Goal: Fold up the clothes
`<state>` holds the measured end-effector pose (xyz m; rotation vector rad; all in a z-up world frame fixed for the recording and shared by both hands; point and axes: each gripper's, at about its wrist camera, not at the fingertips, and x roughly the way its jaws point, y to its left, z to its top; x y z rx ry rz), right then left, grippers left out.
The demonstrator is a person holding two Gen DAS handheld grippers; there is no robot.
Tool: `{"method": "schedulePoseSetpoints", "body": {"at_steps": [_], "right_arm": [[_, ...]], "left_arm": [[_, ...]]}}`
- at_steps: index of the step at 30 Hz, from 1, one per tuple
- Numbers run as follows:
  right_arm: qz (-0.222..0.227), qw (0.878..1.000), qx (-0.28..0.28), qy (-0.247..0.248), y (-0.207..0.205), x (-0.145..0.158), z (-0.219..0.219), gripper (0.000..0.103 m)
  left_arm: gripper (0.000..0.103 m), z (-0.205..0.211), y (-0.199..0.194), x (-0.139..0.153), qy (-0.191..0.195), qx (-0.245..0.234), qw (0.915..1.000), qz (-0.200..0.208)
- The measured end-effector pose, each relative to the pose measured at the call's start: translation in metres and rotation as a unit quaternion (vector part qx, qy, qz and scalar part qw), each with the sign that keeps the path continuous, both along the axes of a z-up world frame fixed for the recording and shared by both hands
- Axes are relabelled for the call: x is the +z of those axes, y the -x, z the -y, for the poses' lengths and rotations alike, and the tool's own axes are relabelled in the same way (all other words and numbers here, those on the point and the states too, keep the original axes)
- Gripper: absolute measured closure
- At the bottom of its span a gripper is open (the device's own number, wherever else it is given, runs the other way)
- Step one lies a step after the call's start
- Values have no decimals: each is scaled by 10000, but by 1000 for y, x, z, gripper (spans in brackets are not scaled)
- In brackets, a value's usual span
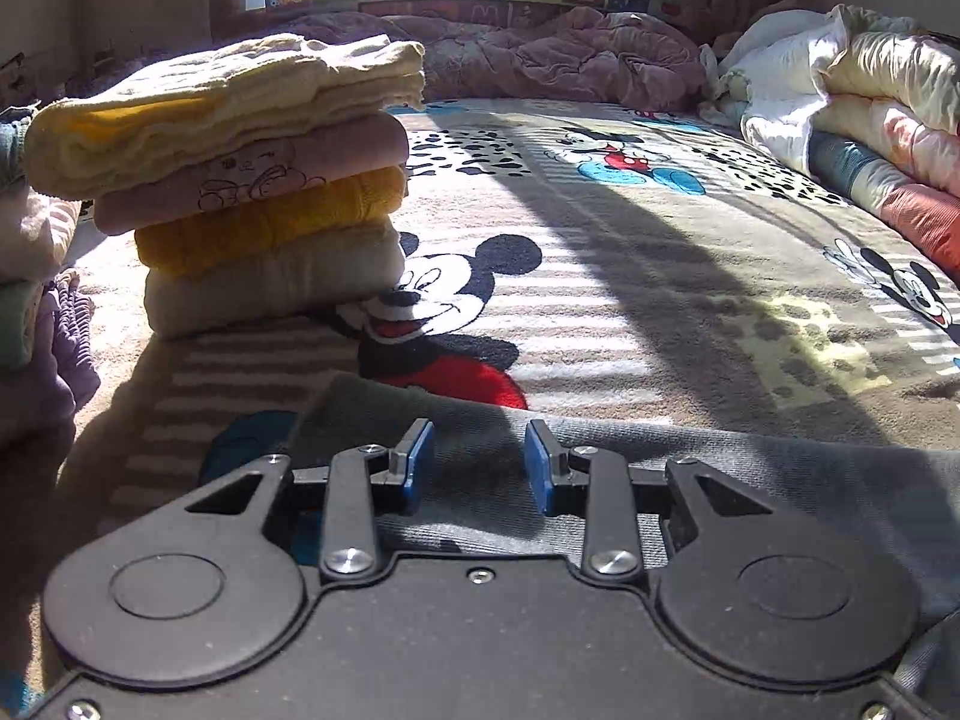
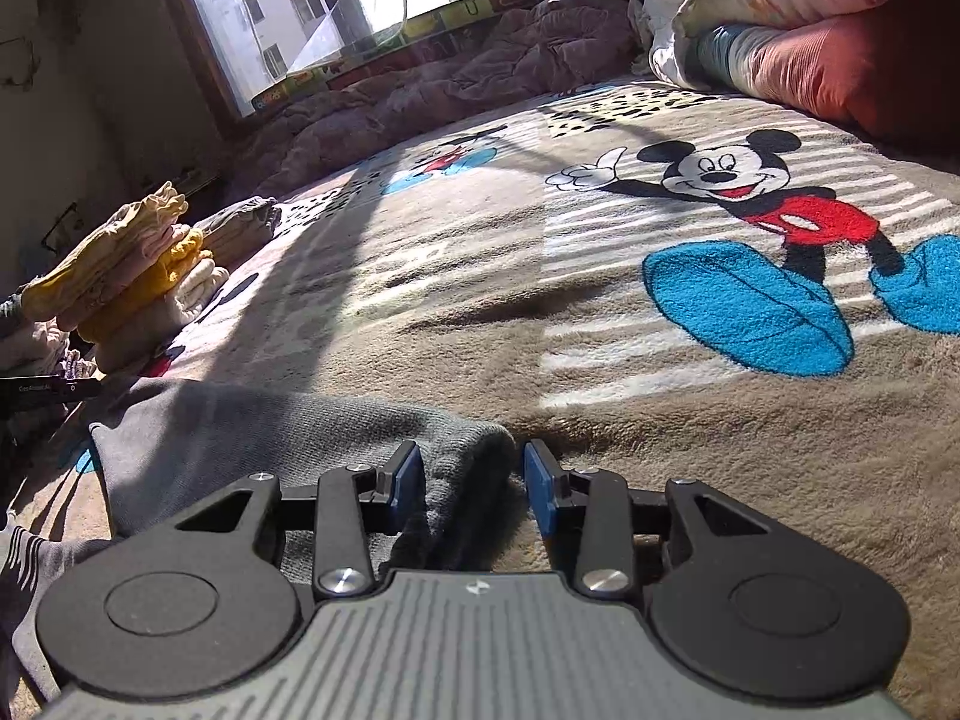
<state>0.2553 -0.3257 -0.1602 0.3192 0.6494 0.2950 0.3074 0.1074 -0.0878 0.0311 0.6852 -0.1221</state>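
The left gripper, at the lower centre of the left wrist view, stands partly open, its blue pads apart with nothing pinched between them. They hang over the dark grey knitted garment, which spreads across the lower part of that frame on the brown plush blanket printed with cartoon mice.

The right gripper, low in the right wrist view, is also partly open. A rounded fold or cuff end of the same grey garment lies between its pads. Whether the pads actually press on the cloth cannot be told; a gap seems to show beside the right pad.

As for progress, a good part of the work looks done. A neat stack of folded clothes, pale yellow on top, then pink with a drawn figure, mustard and cream, stands at the upper left of the left view, and shows again at the left edge of the right view. The grey garment appears only partly folded, lying bunched and uneven, so it is judged to be the piece in hand.

More cloth, lilac and striped, sits at the far left edge, cut off, so whether it is folded is unclear. The garment's near half is hidden under both gripper bodies, and its kind cannot be made out.
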Motion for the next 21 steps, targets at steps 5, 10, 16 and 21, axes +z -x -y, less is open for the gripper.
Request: {"method": "schedulePoseSetpoints", "body": {"at_steps": [5, 10, 16, 21], "right_arm": [[8, 10000, -56, 51, -3, 0, -2, 65], [15, 9999, -90, 59, -6, -1, -2, 65], [-36, 9996, -95, -246, -12, 0, 6, 63], [-35, 9996, -85, -282, -14, 0, 6, 62]], "left_arm": [[60, -32, -58, -26, 46, 724, 9961, -495], [73, -114, -66, -5, 396, 2028, 9776, -395], [58, -116, -34, -3, 721, 1348, 9868, -539], [58, -77, -9, 0, 724, 339, 9964, -296]]}}
